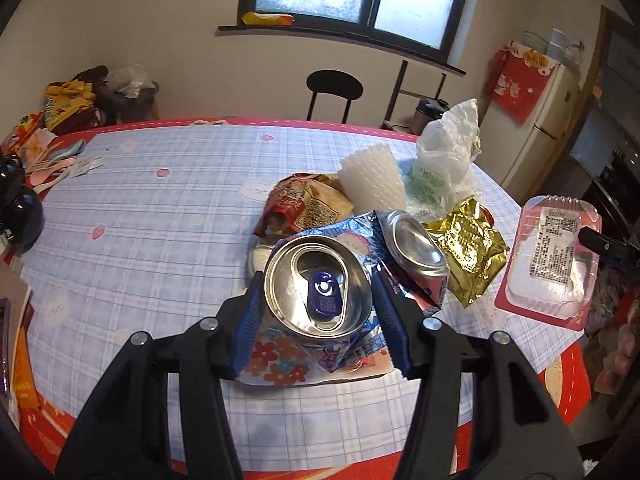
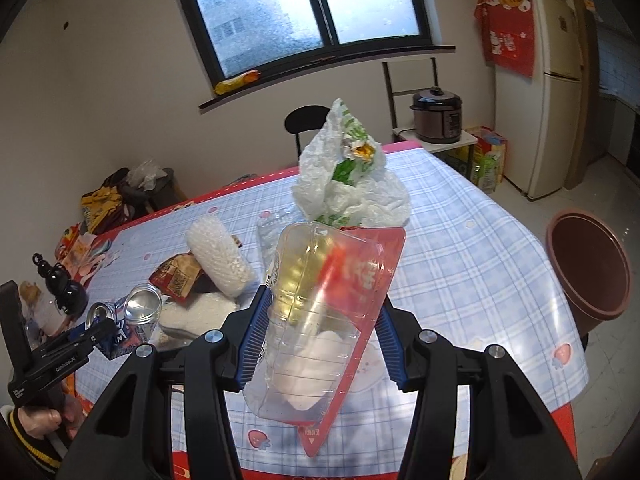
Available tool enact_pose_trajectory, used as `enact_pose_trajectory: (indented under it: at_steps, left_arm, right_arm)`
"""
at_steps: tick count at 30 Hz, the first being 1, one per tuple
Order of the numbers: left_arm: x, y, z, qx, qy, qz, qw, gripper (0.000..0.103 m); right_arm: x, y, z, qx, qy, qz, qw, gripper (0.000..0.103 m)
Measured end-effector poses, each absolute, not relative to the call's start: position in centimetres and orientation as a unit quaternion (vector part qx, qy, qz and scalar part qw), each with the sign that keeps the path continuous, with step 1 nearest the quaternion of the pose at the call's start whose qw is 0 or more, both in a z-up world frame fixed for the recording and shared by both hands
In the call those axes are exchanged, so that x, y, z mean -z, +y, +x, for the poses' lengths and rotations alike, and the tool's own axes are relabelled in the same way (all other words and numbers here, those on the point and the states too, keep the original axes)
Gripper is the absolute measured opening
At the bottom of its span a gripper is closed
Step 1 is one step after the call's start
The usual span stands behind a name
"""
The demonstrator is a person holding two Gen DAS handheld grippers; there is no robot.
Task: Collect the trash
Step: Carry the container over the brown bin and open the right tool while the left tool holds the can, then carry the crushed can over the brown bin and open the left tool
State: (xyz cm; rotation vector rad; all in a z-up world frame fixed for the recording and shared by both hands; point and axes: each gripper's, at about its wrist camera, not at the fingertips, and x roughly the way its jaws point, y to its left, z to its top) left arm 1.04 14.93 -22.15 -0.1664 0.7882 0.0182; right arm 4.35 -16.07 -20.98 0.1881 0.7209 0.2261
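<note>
Gripping an opened drink can between its blue-padded jaws, the left gripper holds it above the checked surface; the can's blue pull tab carries a small printed code, unreadable here. Just beyond the jaws lie a second can on its side, a gold foil wrapper, a brown snack bag with a barcode panel, a white ribbed cup and a white plastic bag with green print. The right gripper has its jaws closed on a clear plastic food tray with a red rim, tilted and lifted off the surface; its white label has small text, too fine to read. Right of these jaws, off the surface, stands a brown bin.
</note>
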Motion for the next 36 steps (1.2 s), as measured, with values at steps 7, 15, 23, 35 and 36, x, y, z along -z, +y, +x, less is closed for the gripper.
enact_pose_trajectory:
  at_steps: [7, 15, 23, 35, 36]
  left_arm:
    - [20.0, 12.5, 0.4, -0.035, 0.370, -0.078, 0.925, 0.055]
    - [17.4, 4.6, 1.5, -0.048, 0.350, -0.085, 0.932, 0.055]
    - [16.4, -4.6, 3.0, -0.039, 0.342, -0.098, 0.934, 0.055]
    - [16.3, -13.1, 5.0, -0.027, 0.348, -0.093, 0.933, 0.053]
    - [16.2, -13.8, 5.2, -0.022, 0.348, -0.087, 0.933, 0.051]
  right_arm:
    - [21.4, -18.6, 6.1, -0.144, 0.355, 0.099, 0.918, 0.051]
    - [19.9, -29.3, 8.3, -0.130, 0.340, 0.111, 0.925, 0.051]
    - [20.3, -44.8, 10.8, -0.027, 0.331, 0.085, 0.939, 0.051]
    - [22.2, -57.4, 14.4, 0.069, 0.337, 0.056, 0.937, 0.092]
    - [21.8, -57.8, 14.2, 0.070, 0.325, 0.060, 0.941, 0.094]
